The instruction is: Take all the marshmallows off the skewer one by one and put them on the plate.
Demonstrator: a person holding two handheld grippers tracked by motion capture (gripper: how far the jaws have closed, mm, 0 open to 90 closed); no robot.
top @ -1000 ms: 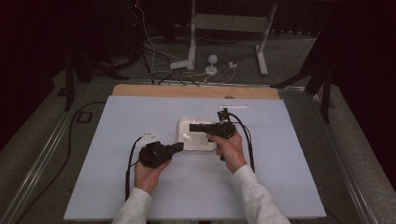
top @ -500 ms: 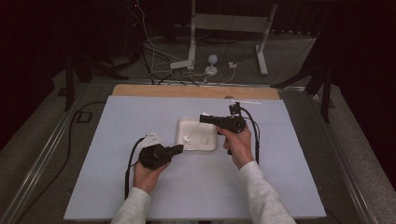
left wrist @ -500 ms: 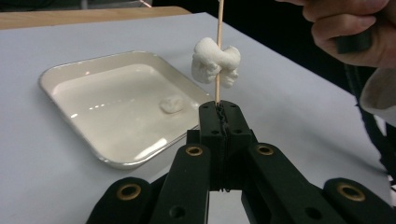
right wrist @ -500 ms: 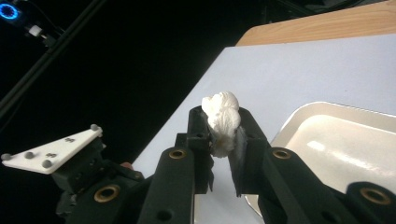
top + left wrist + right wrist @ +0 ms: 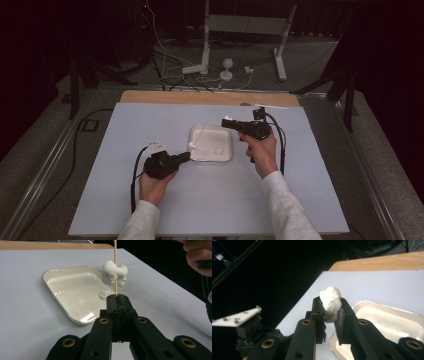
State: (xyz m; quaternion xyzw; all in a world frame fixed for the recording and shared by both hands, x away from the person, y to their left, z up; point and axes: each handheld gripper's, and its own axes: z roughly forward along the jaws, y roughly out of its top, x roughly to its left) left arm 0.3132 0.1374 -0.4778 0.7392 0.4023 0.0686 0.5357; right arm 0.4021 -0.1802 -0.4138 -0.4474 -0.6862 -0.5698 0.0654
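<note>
Marshmallow pieces are the soft, white, lumpy things being handled. One marshmallow (image 5: pixel 114 272) is speared on a thin wooden skewer (image 5: pixel 115 255), just above the tips of the left hand-held gripper (image 5: pixel 117 300), whose black jaws are clenched on the skewer's lower end so that the stick stands upright between them. A second marshmallow (image 5: pixel 331 303), puffy and creased, is pinched between the jaws of the right hand-held gripper (image 5: pixel 329 306), bulging out above them. A small white scrap (image 5: pixel 103 295) is seen beyond the left hand-held gripper's tips, lying in the tray.

A shallow, glossy, cream-coloured tray (image 5: pixel 223 153) with rounded corners and a thin bright rim is set between the two hand-held grippers, just ahead of the left one (image 5: pixel 184 157) and beside the right one (image 5: pixel 229 121).

Everything is borne by a smooth, pale blue-grey counter (image 5: pixel 210 200) with a wooden strip (image 5: pixel 200 97) along its far edge. Beyond it, a dark room is seen, with cables (image 5: pixel 165 65) on a grey floor and a white metal stand (image 5: pixel 245 25).
</note>
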